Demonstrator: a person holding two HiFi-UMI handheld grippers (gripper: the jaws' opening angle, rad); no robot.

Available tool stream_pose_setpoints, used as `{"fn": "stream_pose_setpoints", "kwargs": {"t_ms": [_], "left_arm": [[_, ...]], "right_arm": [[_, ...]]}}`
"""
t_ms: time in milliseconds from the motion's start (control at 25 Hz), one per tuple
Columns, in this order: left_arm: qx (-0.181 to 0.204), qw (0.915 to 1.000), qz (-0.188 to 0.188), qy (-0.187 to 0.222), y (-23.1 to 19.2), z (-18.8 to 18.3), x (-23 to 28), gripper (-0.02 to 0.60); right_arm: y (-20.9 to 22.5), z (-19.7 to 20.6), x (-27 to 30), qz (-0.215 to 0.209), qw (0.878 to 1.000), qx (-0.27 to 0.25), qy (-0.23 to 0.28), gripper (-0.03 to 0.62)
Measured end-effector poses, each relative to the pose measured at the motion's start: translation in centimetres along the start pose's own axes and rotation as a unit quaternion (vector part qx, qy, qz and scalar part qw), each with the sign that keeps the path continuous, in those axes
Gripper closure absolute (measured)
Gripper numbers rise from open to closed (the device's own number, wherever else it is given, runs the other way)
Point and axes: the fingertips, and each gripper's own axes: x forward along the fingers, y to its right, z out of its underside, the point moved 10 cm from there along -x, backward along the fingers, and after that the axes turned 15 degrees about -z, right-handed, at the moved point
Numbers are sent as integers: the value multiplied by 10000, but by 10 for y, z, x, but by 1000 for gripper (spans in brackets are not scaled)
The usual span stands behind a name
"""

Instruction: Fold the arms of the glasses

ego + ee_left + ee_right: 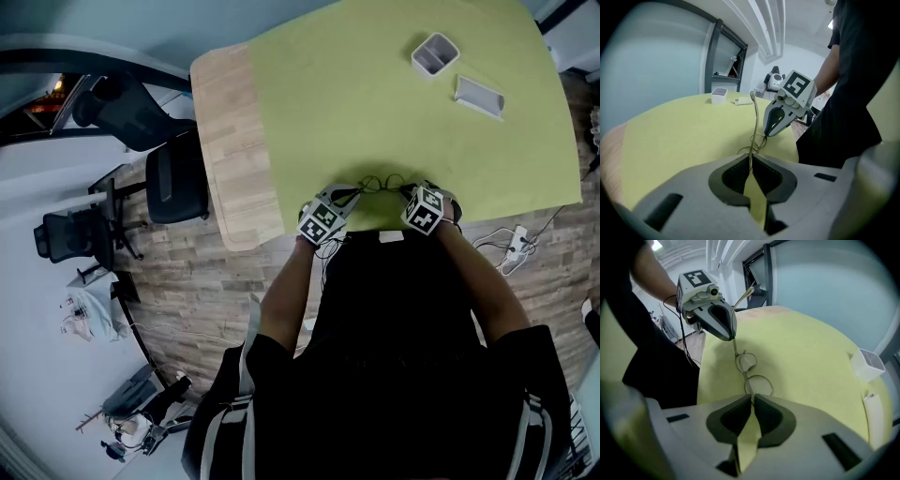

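The person stands tight against the near edge of the table (pixel 225 141), which wears a yellow-green cover (pixel 375 103) over all but a strip of bare wood on the left. The glasses (pixel 380 182) sit just in from that near edge, caught between the two tools. They are thin wire ones with round lenses.

The left hand-held gripper (pixel 751 157) has its jaws pressed together on one end of the frame. From right where the pads meet, a slim temple arm (pixel 755 117) rises off the cloth and tilts up into the air, its tip well clear of the table. The right hand-held gripper (pixel 753 398) is closed too, pinching the opposite end of the frame, just beside the nearer lens. From its side both lenses run away in a line towards the other tool, low over the cover. The two grippers face each other close together, with only the glasses between them.

Far across the table, well apart from all this, a small white tub (pixel 435 53) stands near the back edge with a flat white tray (pixel 479 96) just beside it. Black office chairs (pixel 173 178) are parked off the table's left end, and a white power strip (pixel 517 242) lies on the wood-pattern floor to the right.
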Motion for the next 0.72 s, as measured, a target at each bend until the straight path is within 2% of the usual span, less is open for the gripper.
{"fn": "stream_pose_setpoints", "kwargs": {"t_ms": [240,520,600,640,720], "left_arm": [[-163,9996,-191,-146,-3,13,-6,560],[-40,9998,-196,-35,-2,3,-5,560],[-226,9994,-243,-4,-1,3,-7,560],[-437,9986,-278,56,0,4,-10,560],[-1151,9920,-379,349,0,4,-23,560]], "right_arm": [[-5,2,1,11,9999,89,58,549],[0,1,-1,45,10000,41,14,549],[-1,0,0,57,10000,37,30,549],[-1,0,1,72,10000,14,23,549],[-1,0,1,93,9999,-64,-20,548]]}}
